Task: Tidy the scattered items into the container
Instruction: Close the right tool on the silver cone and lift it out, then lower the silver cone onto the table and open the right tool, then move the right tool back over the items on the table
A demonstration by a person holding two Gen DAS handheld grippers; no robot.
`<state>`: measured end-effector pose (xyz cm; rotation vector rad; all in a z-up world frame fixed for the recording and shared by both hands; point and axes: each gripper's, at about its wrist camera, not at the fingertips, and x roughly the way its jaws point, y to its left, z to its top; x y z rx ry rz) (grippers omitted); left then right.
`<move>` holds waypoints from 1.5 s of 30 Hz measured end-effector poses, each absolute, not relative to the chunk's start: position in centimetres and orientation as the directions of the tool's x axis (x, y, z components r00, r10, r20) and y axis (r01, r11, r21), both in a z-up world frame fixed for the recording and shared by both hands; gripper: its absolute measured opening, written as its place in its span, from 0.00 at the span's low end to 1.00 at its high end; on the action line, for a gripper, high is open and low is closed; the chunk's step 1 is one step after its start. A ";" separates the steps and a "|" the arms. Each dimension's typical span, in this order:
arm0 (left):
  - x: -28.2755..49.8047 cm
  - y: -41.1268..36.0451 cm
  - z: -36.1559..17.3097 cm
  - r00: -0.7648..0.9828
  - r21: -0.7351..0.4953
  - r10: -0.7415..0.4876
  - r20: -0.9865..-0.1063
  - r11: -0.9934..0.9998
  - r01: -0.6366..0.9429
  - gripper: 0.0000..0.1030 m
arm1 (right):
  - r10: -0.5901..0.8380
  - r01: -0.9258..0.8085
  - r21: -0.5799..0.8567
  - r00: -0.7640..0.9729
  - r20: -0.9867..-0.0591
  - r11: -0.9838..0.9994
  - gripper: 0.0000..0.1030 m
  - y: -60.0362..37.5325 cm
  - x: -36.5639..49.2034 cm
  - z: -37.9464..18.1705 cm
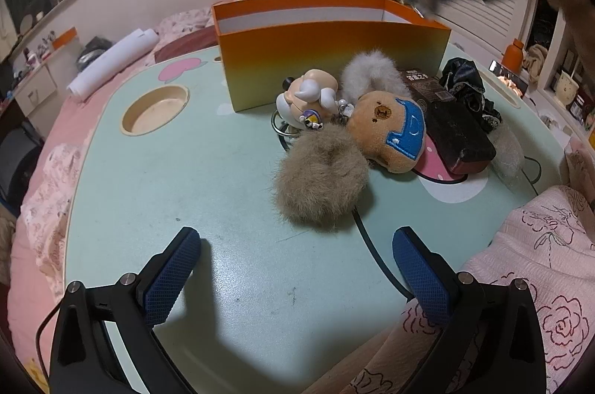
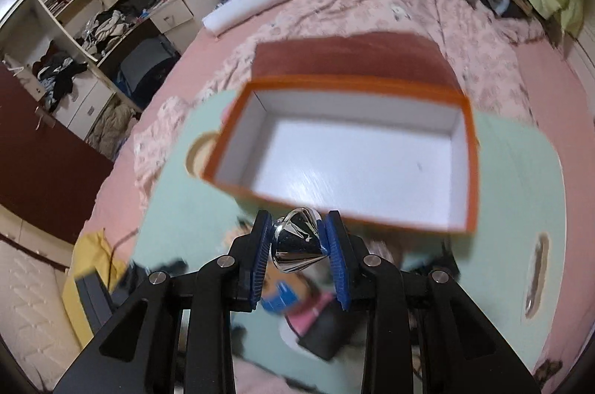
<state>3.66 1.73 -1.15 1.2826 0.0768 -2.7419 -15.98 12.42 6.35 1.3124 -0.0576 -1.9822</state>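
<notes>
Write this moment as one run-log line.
right hand-held gripper: shut on shiny cone, above orange box | left hand-held gripper: open, empty | box: empty

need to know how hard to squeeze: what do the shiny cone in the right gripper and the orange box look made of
Shiny cone: looks like polished metal or chromed plastic, going by its mirror-like reflections; the pictures can't settle which. Right gripper is shut on it.
Orange box: looks like cardboard, with thin straight walls, a matte orange outside and a plain white inside.

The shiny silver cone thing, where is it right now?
In the right wrist view the shiny silver metal cone is pinched in the right gripper, held in the air just in front of the near wall of the empty orange cardboard box.
</notes>
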 end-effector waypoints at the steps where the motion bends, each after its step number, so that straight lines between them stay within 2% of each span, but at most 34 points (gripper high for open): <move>1: 3.6 1.7 -1.1 -0.636 0.002 -0.081 -0.767 -0.992 0.124 0.99 | -0.595 0.552 0.415 -0.192 -0.781 -0.723 0.30 12.8 -15.8 5.9; 10: 3.7 1.6 -1.1 -0.619 0.006 -0.076 -0.782 -0.993 0.115 0.99 | -0.613 0.524 0.465 -0.145 -0.777 -0.714 0.32 13.2 -15.8 1.6; 11: 3.6 1.5 -1.0 -0.615 0.001 -0.069 -0.785 -0.994 0.110 0.99 | -0.614 0.521 0.460 -0.165 -0.772 -0.719 0.34 13.3 -15.7 1.5; 13: 3.5 1.2 -0.3 -0.625 -0.009 -0.064 -0.778 -0.994 0.112 0.99 | -0.611 0.528 0.441 -0.200 -0.766 -0.726 0.47 13.6 -15.4 1.7; 16: 3.3 0.5 3.0 -0.681 -0.042 -0.061 -0.729 -0.990 0.134 0.99 | -0.613 0.532 0.419 -0.262 -0.745 -0.736 0.50 14.6 -14.8 2.6; 19: 1.2 -0.1 7.8 -0.715 -0.067 -0.051 -0.697 -0.989 0.135 0.99 | -0.554 0.510 0.340 -0.355 -0.753 -0.790 0.50 15.7 -14.6 3.8; 25: -6.0 -0.7 12.7 -0.681 -0.002 -0.108 -0.724 -0.987 0.158 0.99 | -0.375 0.446 0.134 -0.512 -0.773 -0.885 0.50 16.4 -16.3 6.8; 29: -10.8 -1.2 10.8 -0.590 -0.077 -0.018 -0.807 -0.988 0.135 0.99 | -0.331 0.431 0.097 -0.510 -0.794 -0.897 0.50 16.3 -19.2 6.8; 33: -13.2 -1.6 7.7 -0.526 -0.126 0.020 -0.851 -0.978 0.166 0.99 | -0.274 0.417 0.057 -0.481 -0.833 -0.907 0.50 15.8 -21.4 5.1; 39: -14.5 -1.3 5.5 -0.492 -0.111 0.021 -0.871 -0.982 0.156 0.99 | -0.264 0.438 0.048 -0.447 -0.855 -0.898 0.50 15.4 -22.0 3.6; 45: -13.6 -2.0 6.5 -0.529 -0.114 0.002 -0.848 -0.977 0.180 0.99 | -0.274 0.443 0.053 -0.452 -0.849 -0.895 0.50 15.4 -21.8 3.5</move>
